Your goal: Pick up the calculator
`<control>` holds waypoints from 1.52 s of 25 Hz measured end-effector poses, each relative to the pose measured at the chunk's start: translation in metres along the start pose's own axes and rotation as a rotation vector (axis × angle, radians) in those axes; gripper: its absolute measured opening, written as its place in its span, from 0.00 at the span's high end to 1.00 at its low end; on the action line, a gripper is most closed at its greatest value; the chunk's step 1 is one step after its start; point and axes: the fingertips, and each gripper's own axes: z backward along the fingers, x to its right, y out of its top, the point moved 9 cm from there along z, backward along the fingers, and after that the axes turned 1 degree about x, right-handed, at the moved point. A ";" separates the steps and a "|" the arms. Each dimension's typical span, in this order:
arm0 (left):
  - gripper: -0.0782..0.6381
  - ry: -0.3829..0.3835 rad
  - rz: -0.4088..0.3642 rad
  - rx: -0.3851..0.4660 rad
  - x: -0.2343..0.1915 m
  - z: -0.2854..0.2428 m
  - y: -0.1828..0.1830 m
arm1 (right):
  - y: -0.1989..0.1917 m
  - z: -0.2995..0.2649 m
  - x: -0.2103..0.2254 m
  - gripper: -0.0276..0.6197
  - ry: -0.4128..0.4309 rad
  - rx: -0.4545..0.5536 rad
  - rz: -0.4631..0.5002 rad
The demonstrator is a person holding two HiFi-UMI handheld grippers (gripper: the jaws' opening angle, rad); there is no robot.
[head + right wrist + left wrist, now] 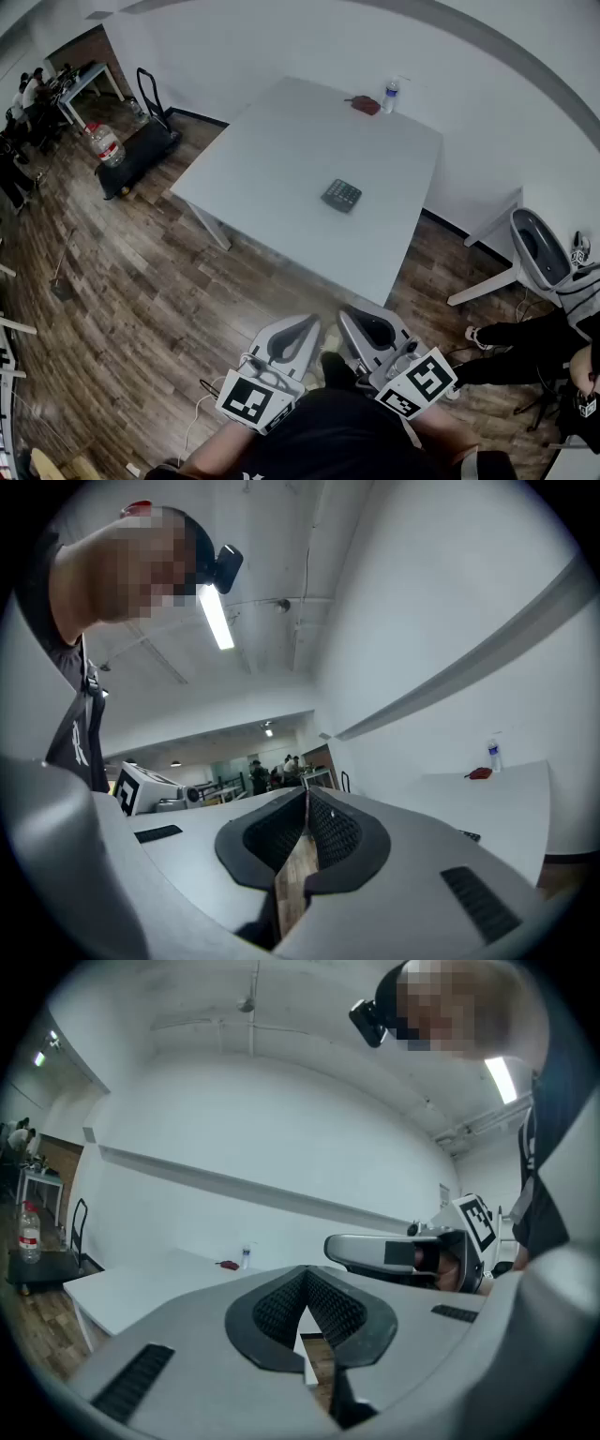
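The dark calculator (342, 195) lies flat near the middle of the white table (272, 178); a sliver of its edge (469, 835) shows in the right gripper view. Both grippers are held close to my body, well short of the table's near edge. My left gripper (310, 322) (304, 1275) is shut with nothing between its jaws. Beside it, my right gripper (346, 316) (307, 792) is also shut and empty, its tips together. Each points level, above the wooden floor.
A water bottle (391, 96) (246, 1255) (493, 754) and a small red object (366, 105) (480, 773) sit at the table's far edge. A grey chair (536, 248) stands right of the table, a black cart (141, 141) with a large water jug (105, 143) to the left. A seated person's legs (516, 347) are at right.
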 end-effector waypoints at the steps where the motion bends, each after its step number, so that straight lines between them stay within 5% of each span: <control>1: 0.88 0.001 0.006 0.000 -0.004 -0.006 0.002 | 0.002 -0.004 0.005 0.93 0.000 0.001 0.002; 21: 0.88 0.012 -0.033 -0.056 -0.052 -0.168 0.033 | 0.048 -0.053 0.158 0.93 -0.007 0.039 0.021; 38: 0.88 -0.035 0.018 -0.151 -0.106 -0.247 0.014 | 0.049 -0.084 0.226 0.93 -0.101 0.010 -0.017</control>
